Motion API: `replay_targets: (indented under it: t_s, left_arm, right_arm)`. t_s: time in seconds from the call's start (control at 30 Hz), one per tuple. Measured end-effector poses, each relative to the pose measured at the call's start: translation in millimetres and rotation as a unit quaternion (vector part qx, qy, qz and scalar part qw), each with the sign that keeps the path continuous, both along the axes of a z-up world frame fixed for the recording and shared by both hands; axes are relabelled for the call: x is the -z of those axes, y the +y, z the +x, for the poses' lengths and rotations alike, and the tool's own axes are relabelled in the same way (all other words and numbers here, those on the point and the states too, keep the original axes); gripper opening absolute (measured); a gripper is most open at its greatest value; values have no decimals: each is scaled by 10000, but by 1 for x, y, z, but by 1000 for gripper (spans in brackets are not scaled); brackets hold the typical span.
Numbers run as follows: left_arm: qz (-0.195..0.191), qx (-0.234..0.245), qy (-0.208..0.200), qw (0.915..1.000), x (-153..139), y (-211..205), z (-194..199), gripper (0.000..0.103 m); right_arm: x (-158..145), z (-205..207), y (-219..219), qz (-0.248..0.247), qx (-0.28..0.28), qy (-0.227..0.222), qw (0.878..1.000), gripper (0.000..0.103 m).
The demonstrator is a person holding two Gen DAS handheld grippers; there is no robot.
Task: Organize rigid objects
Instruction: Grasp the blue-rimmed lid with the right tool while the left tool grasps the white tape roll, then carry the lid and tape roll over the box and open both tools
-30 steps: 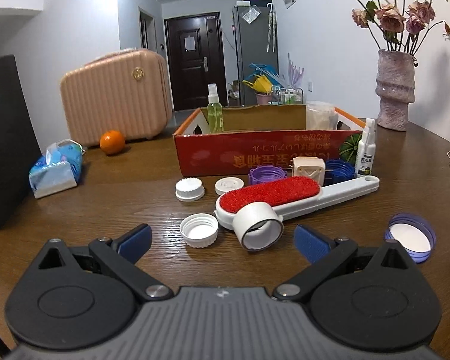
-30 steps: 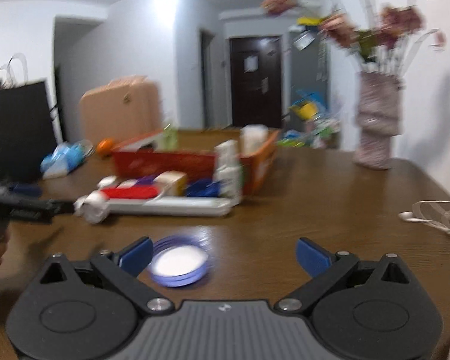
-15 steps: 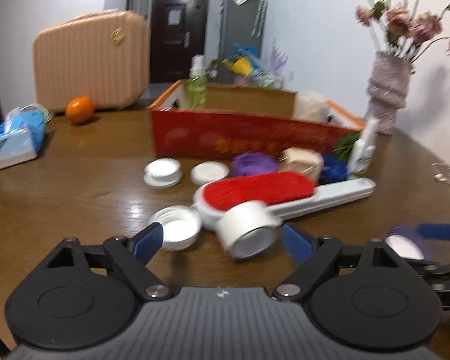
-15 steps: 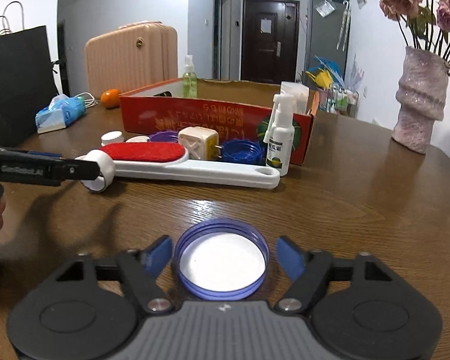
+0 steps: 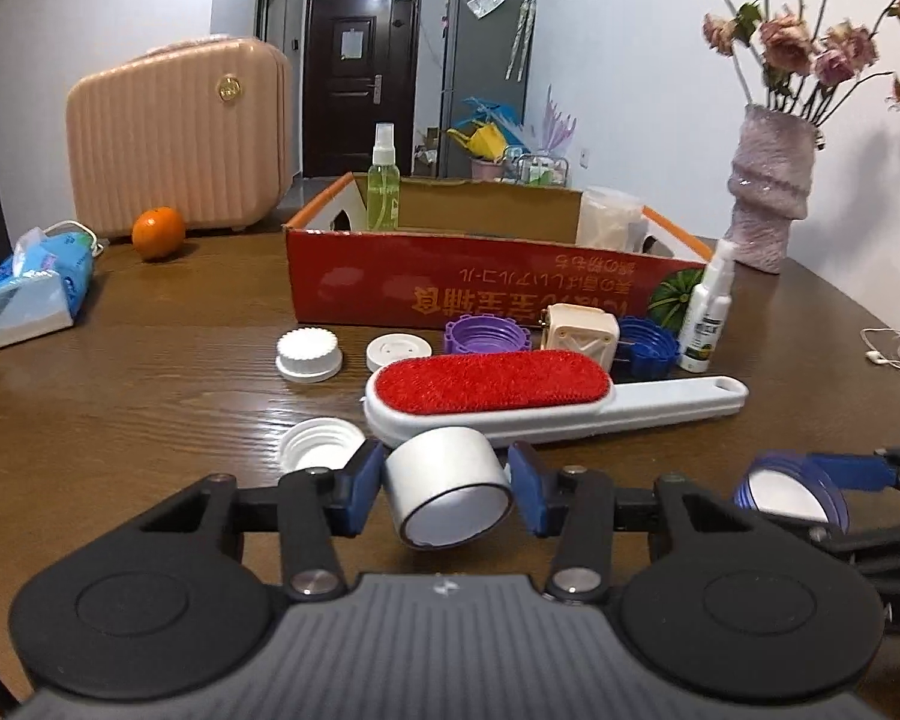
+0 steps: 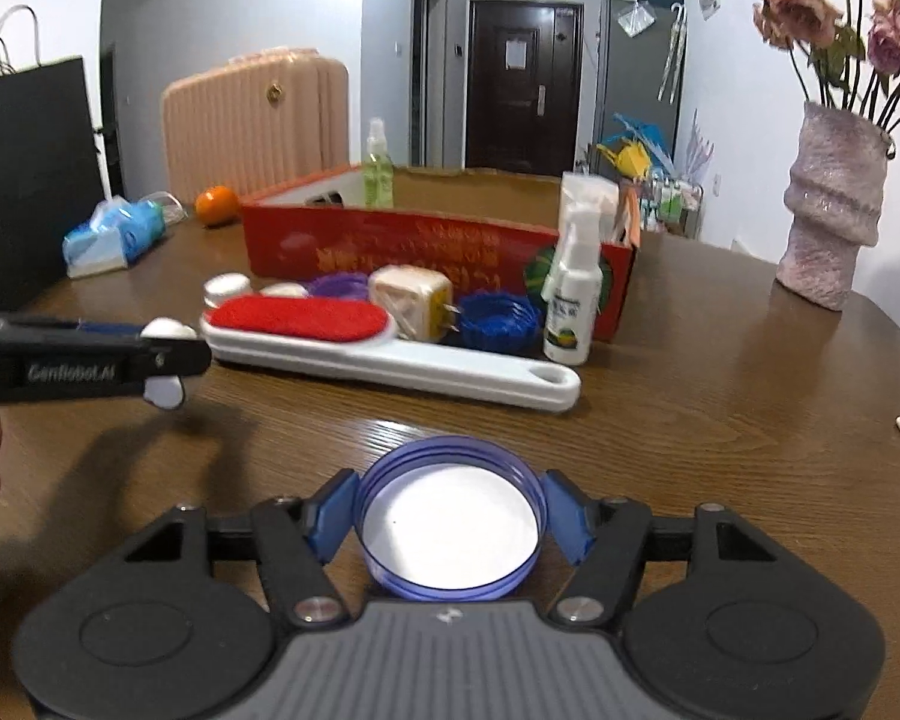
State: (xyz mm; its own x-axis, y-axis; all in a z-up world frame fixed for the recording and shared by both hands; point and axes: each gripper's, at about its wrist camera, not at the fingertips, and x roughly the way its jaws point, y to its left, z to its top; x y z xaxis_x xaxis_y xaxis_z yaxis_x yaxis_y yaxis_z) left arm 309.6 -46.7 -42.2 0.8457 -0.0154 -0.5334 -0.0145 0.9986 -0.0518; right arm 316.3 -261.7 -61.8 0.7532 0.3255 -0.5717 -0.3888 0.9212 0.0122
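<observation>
While both tongs sit right over their targets, box (image 5: 486, 294) lies far, behind brush (image 5: 546, 396). Left gripper (image 5: 447, 483) closing, white cap (image 5: 450, 492) between pads. Right gripper (image 6: 447, 516) pinching blue lid (image 6: 450, 531), near-right on table.

Tabletop (image 5: 150, 408) dark wood, grained, glossy. Lint brush (image 5: 510, 396): white smooth plastic, red fuzzy cloth pad. Box (image 5: 480, 294) at far edge: red printed cardboard. Blue lid (image 6: 450, 528) translucent plastic.

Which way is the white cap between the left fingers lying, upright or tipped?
Tipped. The white cap lies on its side, open end facing the camera, between the closing left gripper pads.
</observation>
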Motion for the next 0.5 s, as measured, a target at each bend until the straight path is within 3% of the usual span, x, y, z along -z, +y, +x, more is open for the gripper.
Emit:
replay_targets:
  t_s: [0.2, 0.3, 0.4, 0.5]
  left_arm:
    - [84, 141, -361, 9992, -24, 13, -41, 46]
    - [-74, 280, -461, 9985, -40, 23, -42, 47]
    - [-117, 585, -630, 9962, -66, 31, -13, 46]
    - [-272, 813, -443, 9953, -92, 39, 43, 47]
  right_arm:
    - [-23, -32, 11, 162, -165, -246, 9994, 65]
    - [-39, -32, 17, 237, -290, -389, 9985, 65]
    - [-60, -11, 19, 341, -454, -514, 9971, 66]
    - [-87, 38, 23, 287, -538, -546, 9966, 66]
